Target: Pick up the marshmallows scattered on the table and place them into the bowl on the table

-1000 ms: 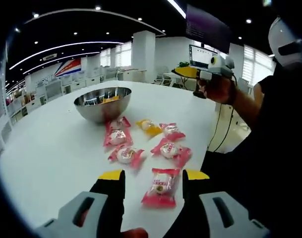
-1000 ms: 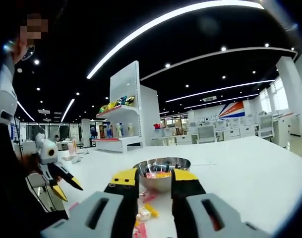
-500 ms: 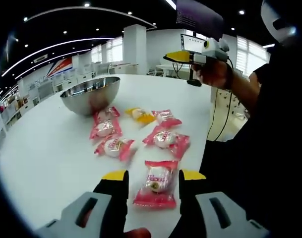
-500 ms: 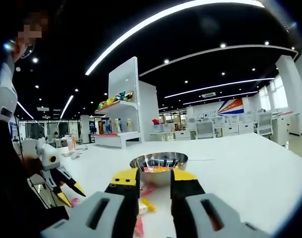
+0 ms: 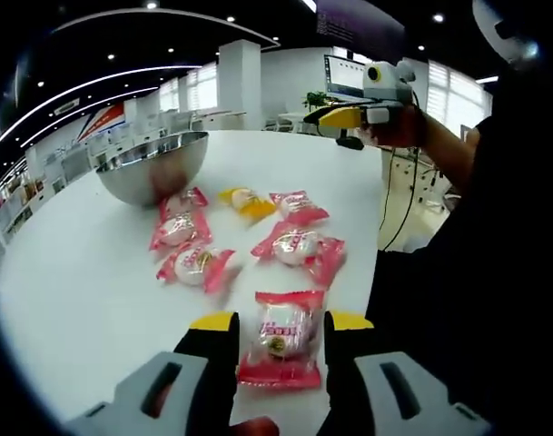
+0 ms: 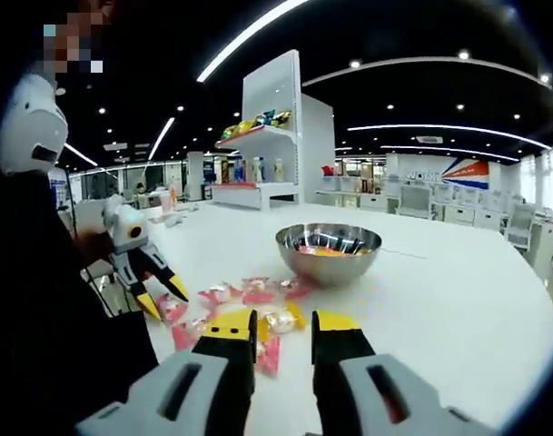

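Left gripper (image 5: 281, 321) straddling pink marshmallow (image 5: 280, 336), bowl (image 6: 329, 252) holding marshmallows

A large open-plan office or showroom hall is shown. A dark ceiling (image 6: 458, 27) is crossed by long curved light strips (image 6: 249, 32) and dotted with small recessed spotlights (image 6: 355, 64). White square columns (image 5: 241, 77) are seen rising from the floor. Rows of white desks and chairs (image 6: 421, 200) are ranged along the far side, below a red, white and blue wall sign (image 6: 469, 171). A white display shelf unit (image 6: 274, 150) is stocked with coloured goods and bottles. A computer monitor (image 5: 344, 77) is set near windows fitted with blinds (image 5: 444, 86). The work is done on a broad white table (image 6: 458, 300).
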The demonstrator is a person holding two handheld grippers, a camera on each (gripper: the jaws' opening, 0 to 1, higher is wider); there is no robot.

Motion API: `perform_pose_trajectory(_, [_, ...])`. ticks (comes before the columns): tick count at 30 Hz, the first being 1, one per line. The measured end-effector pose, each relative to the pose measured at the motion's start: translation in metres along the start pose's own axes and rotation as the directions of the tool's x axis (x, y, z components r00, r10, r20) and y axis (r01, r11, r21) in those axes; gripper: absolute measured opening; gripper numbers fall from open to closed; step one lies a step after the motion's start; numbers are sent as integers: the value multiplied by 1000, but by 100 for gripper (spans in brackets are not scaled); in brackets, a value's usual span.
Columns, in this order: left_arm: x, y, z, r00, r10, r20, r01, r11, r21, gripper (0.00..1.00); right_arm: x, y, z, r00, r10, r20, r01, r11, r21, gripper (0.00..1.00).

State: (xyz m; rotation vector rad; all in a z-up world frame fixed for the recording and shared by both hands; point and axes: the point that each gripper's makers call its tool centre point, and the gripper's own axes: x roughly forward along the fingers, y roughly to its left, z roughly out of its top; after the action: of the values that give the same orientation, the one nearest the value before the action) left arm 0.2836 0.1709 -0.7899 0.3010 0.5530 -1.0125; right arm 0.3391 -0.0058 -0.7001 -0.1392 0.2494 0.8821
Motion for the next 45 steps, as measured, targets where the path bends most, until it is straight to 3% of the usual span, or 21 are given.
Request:
perform_pose_trajectory(4, [1,0,0,1000,-4,0,4,1000,2,37,-2,20,-16,991,106,-87,-108,994,-17,24])
perform_pose_trajectory(8, [3,0,1,1000,-5,-2,5,1000,4,37,-6,36,-33,966,192,-174,-201,979,-36,23])
perform_pose_trajectory(22, [4,1,0,1000,-6,-7,7,1000,8,26,-4,39,-37,966,195,-172,-203,979,-25,22])
perform_pose_trajectory(30, [3,3,3,1000,-1,-5,1,1000,0,25,-4,35,-39,968,188,-167,-193,981,-18,21])
perform_pose_trajectory(37, [-6,11,23,999,3,34,-3,1000,-4,25,-4,35,-43,964,196,-178,-202,979,-15,21])
perform_pose_trajectory(45, [-12,24,56,996,4,87,-7,1000,29,25,-2,35,-46,964,197,-178,-201,980,-8,21])
